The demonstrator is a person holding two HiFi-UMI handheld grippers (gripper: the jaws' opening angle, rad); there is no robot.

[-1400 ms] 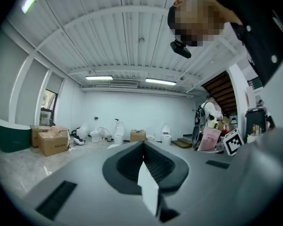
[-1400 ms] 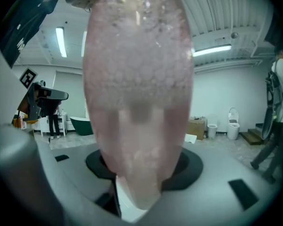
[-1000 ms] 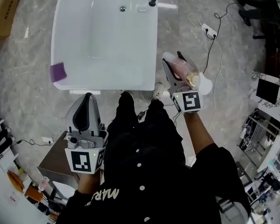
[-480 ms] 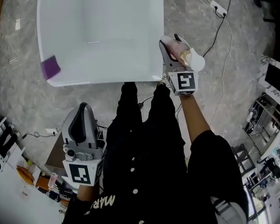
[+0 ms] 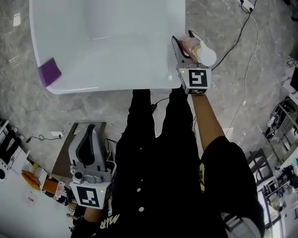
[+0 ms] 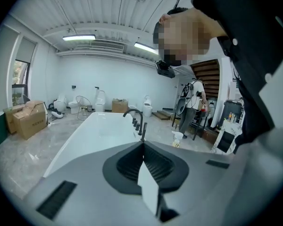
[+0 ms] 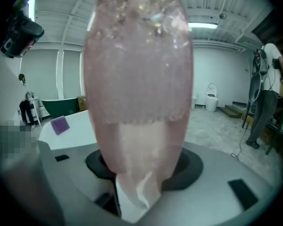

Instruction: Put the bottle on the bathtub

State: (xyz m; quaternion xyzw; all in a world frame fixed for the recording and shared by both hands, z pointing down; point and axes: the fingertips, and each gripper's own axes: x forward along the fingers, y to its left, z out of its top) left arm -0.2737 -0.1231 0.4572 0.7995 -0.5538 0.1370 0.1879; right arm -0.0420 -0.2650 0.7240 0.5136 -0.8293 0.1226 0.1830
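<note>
The white bathtub (image 5: 175, 78) fills the top of the head view, and a purple pad (image 5: 49, 72) lies on its near left corner. My right gripper (image 5: 184, 41) hangs by the tub's near right corner, beside the right rim. It is shut on a clear bottle (image 5: 192, 47) of pale pink liquid with a white cap (image 5: 207, 57). In the right gripper view the bottle (image 7: 139, 79) fills the frame, and the purple pad (image 7: 60, 125) shows behind it. My left gripper (image 5: 92, 130) is shut and empty, low at my left side, well short of the tub (image 6: 94, 135).
A black faucet (image 6: 137, 121) stands on the tub's far rim. A power strip and white cable (image 5: 244, 3) lie on the marble floor to the right. A brown box (image 5: 68, 152) sits under the left gripper. Clutter lines both floor edges. A person (image 7: 269, 98) stands far off.
The right gripper, still holding the bottle, has come closer to the tub's right rim. The left gripper has dropped back toward my body, away from the tub.
</note>
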